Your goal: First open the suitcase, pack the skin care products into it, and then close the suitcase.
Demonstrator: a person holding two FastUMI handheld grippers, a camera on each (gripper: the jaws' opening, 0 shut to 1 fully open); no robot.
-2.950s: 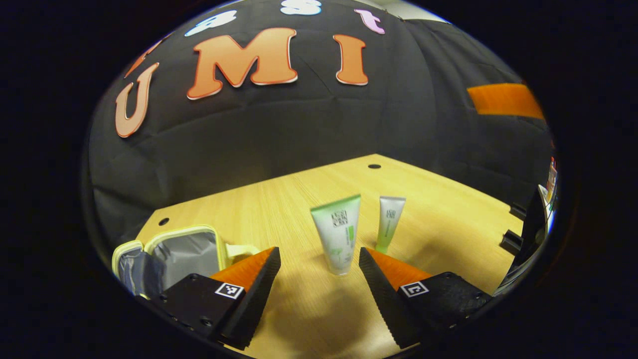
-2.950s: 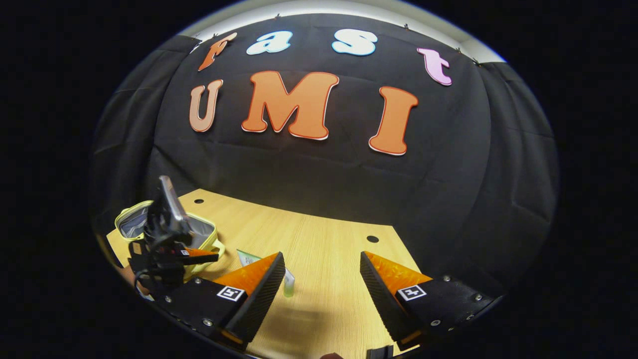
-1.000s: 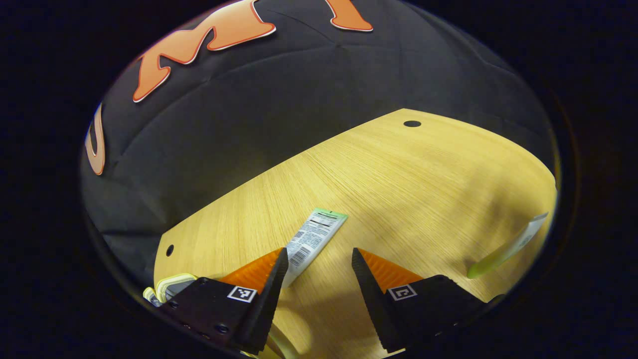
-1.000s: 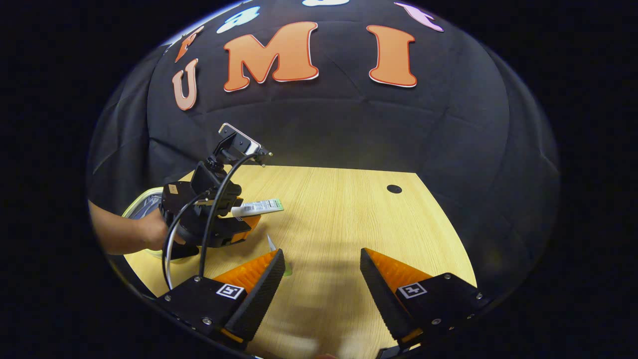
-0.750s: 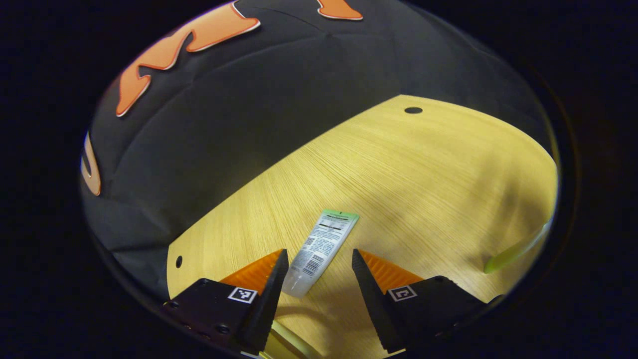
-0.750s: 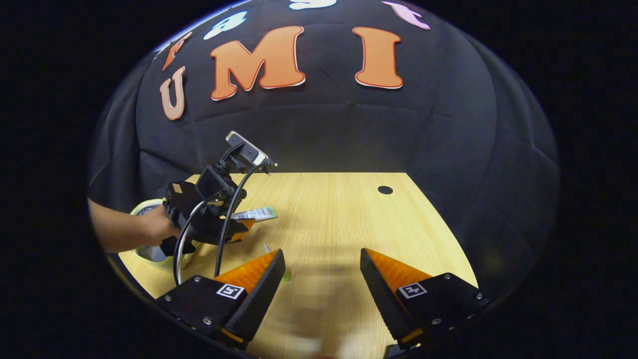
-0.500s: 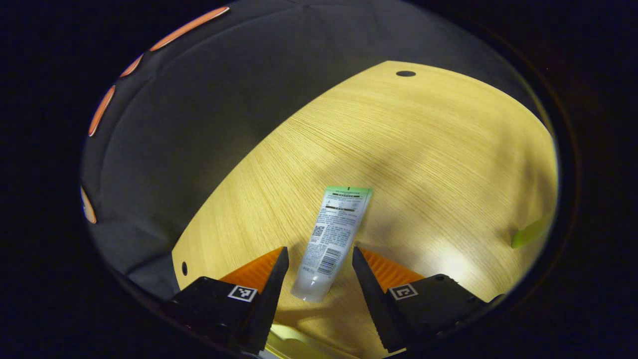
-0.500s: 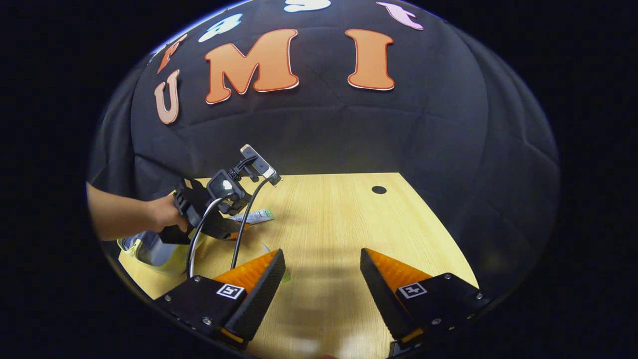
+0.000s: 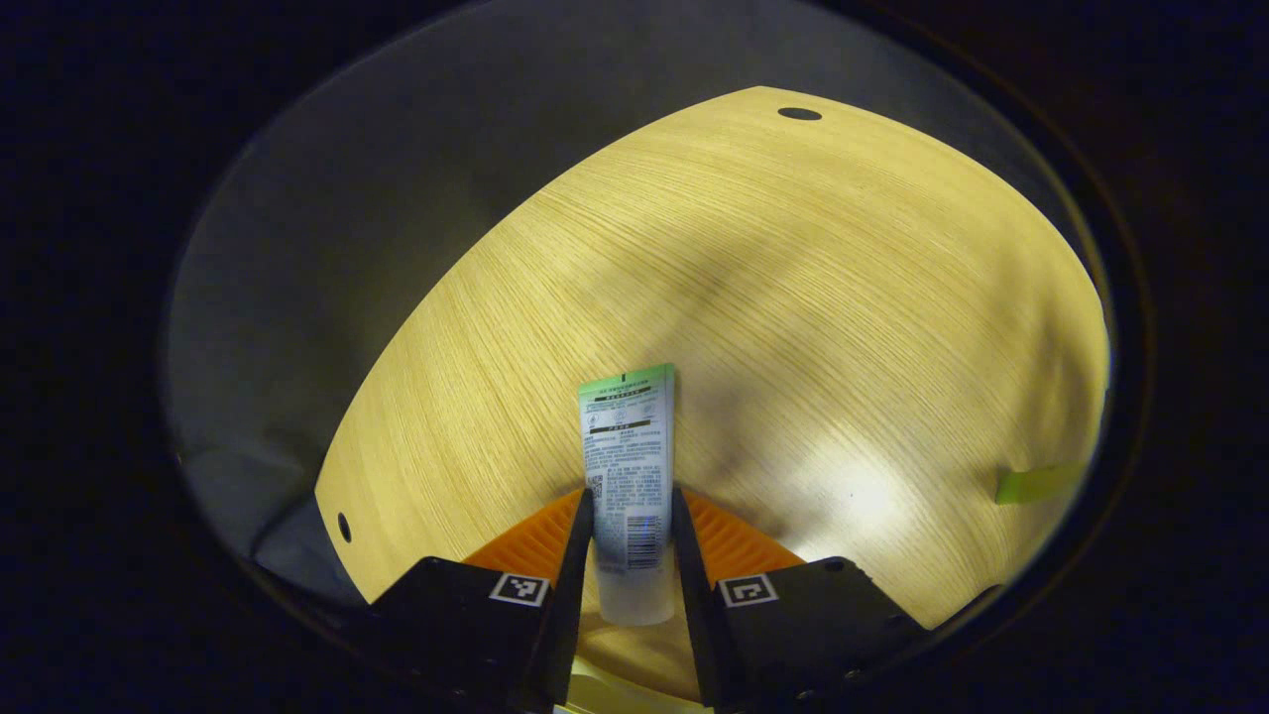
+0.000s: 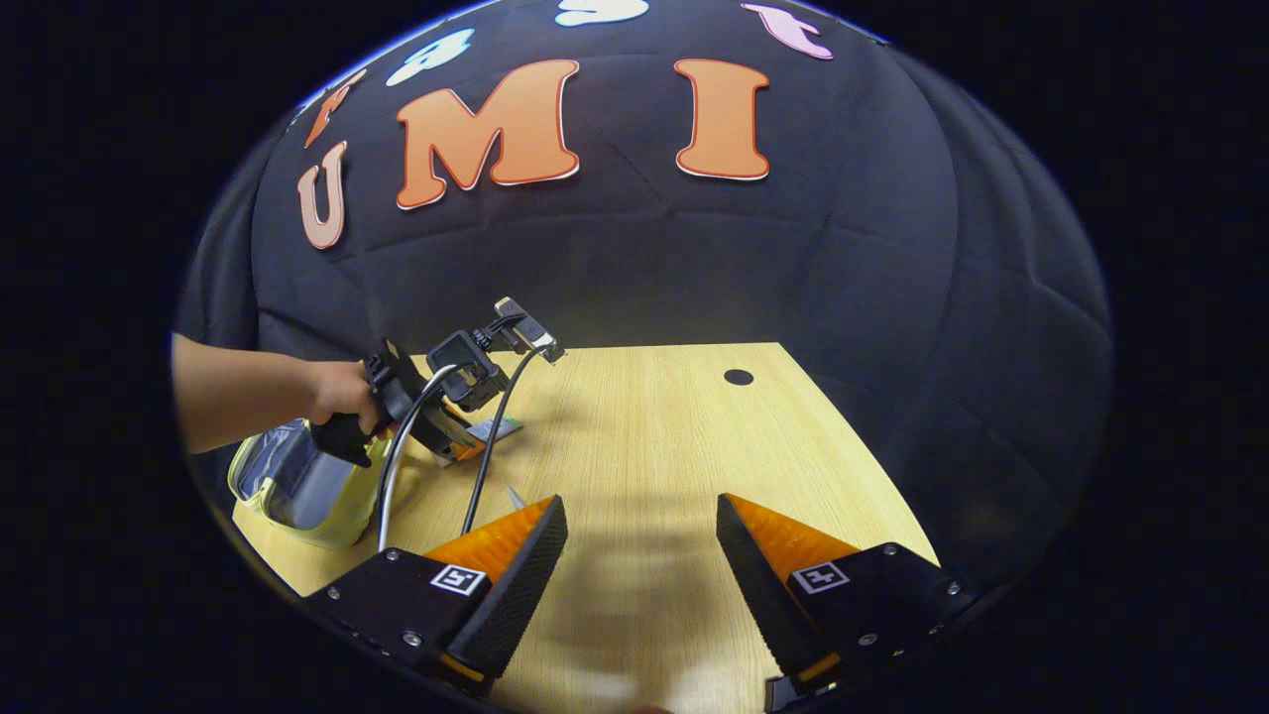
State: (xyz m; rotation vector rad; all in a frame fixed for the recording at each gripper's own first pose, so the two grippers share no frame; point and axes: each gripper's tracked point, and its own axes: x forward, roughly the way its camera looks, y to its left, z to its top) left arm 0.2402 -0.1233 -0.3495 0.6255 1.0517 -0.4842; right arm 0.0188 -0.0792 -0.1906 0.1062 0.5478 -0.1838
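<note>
A white skin care tube with a green end sits between the fingers of my left gripper, which is shut on its lower half, low over the wooden table. In the right gripper view a hand holds that left gripper, and the tube's end sticks out past it. The small yellow-rimmed suitcase stands open at the left. A second, green-capped tube shows at the far right edge. My right gripper hangs open over bare table.
The black cloth wall closes the table's far side. A round cable hole lies near the back edge. A black cable trails from the left gripper. A pale rim of the suitcase shows under the left fingers.
The large tube, upright three seconds ago, came to lie flat. My left gripper tilted down over it and shut on it. The right gripper stayed open and nearly still.
</note>
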